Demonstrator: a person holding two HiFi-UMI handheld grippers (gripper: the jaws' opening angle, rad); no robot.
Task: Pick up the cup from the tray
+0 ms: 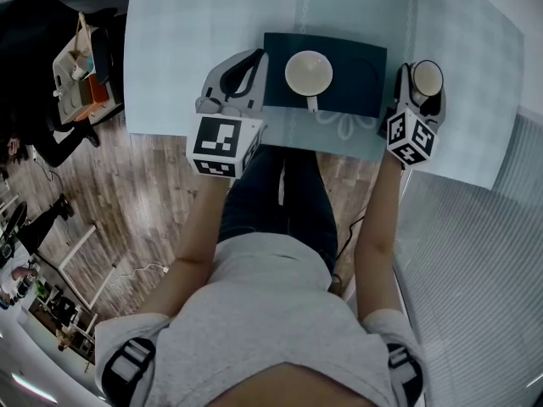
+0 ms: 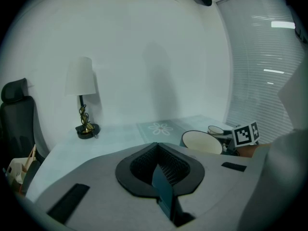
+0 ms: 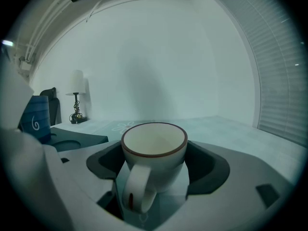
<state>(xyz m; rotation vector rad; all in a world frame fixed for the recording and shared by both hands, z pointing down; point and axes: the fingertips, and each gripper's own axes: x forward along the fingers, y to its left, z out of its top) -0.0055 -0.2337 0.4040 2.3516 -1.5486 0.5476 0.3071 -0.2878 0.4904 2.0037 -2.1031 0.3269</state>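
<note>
A dark tray [image 1: 356, 91] lies on the light table, and a white cup [image 1: 308, 73] stands on its left half. A second white cup [image 1: 427, 77] with a brown rim is off the tray, just to its right, with my right gripper [image 1: 422, 91] shut on it. In the right gripper view this cup [image 3: 154, 150] sits upright between the jaws, handle toward the camera. My left gripper [image 1: 252, 62] is shut at the tray's left edge. A dark strip of the tray [image 2: 162, 186] shows in the slit of its jaws.
The table [image 1: 212, 24] has a pale cloth with a flower print, and its near edge runs just below the tray. A small lamp [image 2: 82, 100] stands at the far end, an office chair [image 2: 17, 114] beyond it. Blinds [image 1: 475, 253] line the right side.
</note>
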